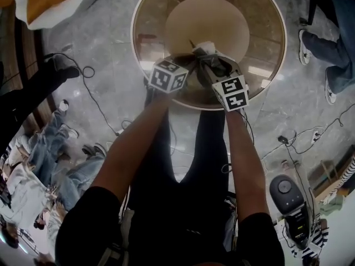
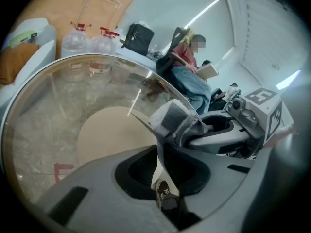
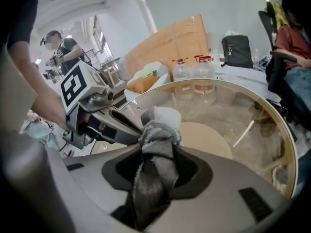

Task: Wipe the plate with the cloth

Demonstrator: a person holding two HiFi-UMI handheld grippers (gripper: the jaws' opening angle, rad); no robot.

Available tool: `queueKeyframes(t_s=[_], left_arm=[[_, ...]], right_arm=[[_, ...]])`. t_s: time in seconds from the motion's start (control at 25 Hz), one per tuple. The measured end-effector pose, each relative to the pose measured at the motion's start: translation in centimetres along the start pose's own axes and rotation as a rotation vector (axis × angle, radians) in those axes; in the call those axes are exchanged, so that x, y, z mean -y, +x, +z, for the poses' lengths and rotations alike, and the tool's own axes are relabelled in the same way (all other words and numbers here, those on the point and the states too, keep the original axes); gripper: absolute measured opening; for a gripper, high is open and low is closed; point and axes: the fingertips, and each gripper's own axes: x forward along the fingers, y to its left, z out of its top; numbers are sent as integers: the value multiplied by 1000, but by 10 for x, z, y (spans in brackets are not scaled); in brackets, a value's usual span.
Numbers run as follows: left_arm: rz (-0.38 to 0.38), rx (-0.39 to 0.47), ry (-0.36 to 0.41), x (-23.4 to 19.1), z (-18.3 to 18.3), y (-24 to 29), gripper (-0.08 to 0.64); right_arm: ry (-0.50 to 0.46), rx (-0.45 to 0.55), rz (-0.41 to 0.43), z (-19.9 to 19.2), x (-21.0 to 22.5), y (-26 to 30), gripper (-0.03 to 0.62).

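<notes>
Both grippers meet over the near rim of a round glass table [image 1: 141,21]. My left gripper [image 1: 190,64] is shut on a clear plate [image 2: 158,173], which stands edge-on between its jaws; a shoe shows through it. My right gripper [image 3: 158,152] is shut on a grey and white cloth [image 3: 158,130], bunched and sticking out past the jaw tips. In the left gripper view the cloth [image 2: 174,120] sits right beside the plate's upper edge; I cannot tell whether they touch. In the head view the cloth [image 1: 206,50] shows above both marker cubes, while the plate is hard to make out.
A tan disc [image 1: 208,24] lies under the glass top. Cables [image 1: 94,98] run over the marble floor, with a black device [image 1: 288,195] at the lower right. Water bottles [image 2: 90,45], cardboard and a seated person [image 2: 187,67] stand beyond the table. Other people's legs and shoes [image 1: 305,46] are near.
</notes>
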Motion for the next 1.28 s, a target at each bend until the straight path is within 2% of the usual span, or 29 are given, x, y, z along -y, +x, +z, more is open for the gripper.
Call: queueKeyframes(t_s=[0.24,0.56,0.68,0.8,1.0,1.12,1.28], left_arm=[[8,11,18,2,-13,-15,41],[28,23,26,0,-11,-15,41],[29,30,22,0,-11,-16,40],[33,34,21,-2,-12,-18,40],[37,40,7,-1,-9,-19,40],[40,45,9,-1,-9,-19,38],[34,39,0,-3,-9,-17,38]], right_arm=[[-175,-6,-103,10,5,-13,143],[-163,-43,-166,-37,29,-66,143],[-187,-70,-156,-55,13,-80,143],[-163,-76,-111,-66,-14,-75,143],[-160,-59,-40,-55,-50,-47,143],[-138,-48,-34,-40,-52,-30,143],[-85,-34,-43,-27,-34,-15,142]])
